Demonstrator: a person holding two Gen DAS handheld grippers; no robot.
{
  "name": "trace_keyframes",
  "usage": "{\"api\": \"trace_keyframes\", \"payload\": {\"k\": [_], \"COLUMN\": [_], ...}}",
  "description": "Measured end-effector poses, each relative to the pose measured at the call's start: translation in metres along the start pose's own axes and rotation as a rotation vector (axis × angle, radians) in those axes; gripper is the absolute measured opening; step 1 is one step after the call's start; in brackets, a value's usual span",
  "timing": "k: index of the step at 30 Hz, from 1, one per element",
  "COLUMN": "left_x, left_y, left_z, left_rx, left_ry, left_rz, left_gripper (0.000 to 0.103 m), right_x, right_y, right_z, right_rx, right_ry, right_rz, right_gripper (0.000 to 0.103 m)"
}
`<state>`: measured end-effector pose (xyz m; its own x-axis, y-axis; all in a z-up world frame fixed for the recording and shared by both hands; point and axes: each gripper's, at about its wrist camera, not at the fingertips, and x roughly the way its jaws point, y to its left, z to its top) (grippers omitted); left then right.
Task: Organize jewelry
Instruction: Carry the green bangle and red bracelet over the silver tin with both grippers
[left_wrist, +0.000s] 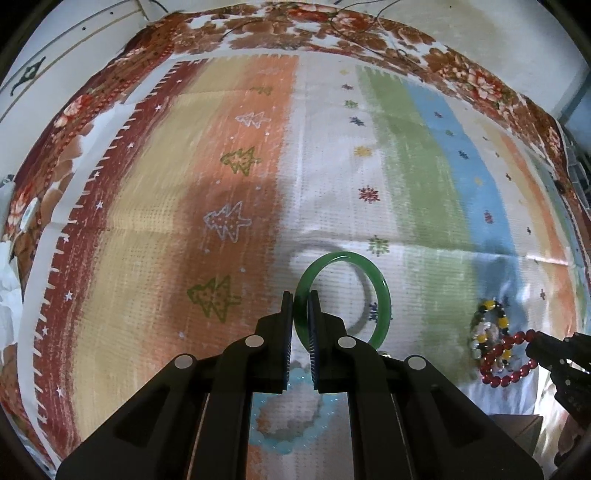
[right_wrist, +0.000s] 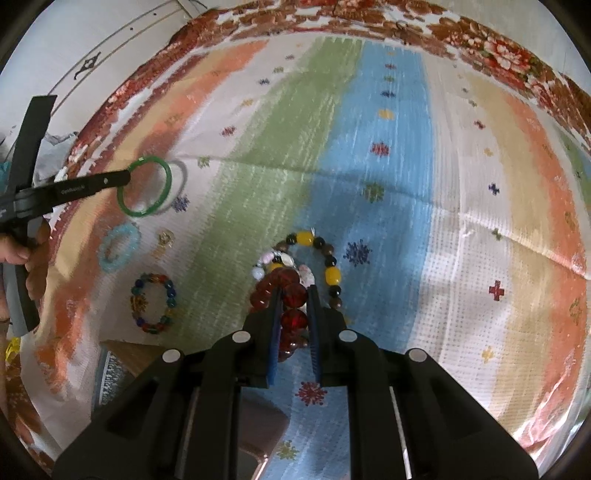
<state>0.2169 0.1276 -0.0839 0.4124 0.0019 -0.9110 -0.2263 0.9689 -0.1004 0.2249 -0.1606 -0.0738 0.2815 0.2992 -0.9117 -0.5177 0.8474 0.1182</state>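
Observation:
My left gripper (left_wrist: 300, 299) is shut on the rim of a green bangle (left_wrist: 382, 291) and holds it just above the striped cloth; the bangle also shows in the right wrist view (right_wrist: 144, 185). My right gripper (right_wrist: 294, 291) is shut on a red bead bracelet (right_wrist: 294, 317), seen from the left wrist view (left_wrist: 511, 360). Under it lie a yellow-and-black bead bracelet (right_wrist: 328, 267) and a pale bead bracelet (right_wrist: 275, 260). A light blue bracelet (right_wrist: 118, 247) and a multicolour bead bracelet (right_wrist: 153, 302) lie on the cloth to the left.
The striped cloth (right_wrist: 388, 166) with small flower and tree prints covers the table. A brown box edge (right_wrist: 125, 354) shows at the lower left, near the cloth's front edge. A small gold piece (right_wrist: 165, 237) lies beside the blue bracelet.

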Motion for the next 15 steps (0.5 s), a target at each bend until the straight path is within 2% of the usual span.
{"api": "trace_keyframes", "payload": {"k": [15], "left_x": [-0.054], "left_y": [-0.029], "left_z": [-0.014], "left_rx": [0.039], "left_ry": [-0.077], "left_rz": [-0.104], "left_gripper": [0.007], "right_x": [-0.048], "right_y": [0.013], "right_z": [0.001], "right_rx": [-0.009], "right_ry": [-0.112], "right_rz": [0.031], "right_gripper": [0.015]}}
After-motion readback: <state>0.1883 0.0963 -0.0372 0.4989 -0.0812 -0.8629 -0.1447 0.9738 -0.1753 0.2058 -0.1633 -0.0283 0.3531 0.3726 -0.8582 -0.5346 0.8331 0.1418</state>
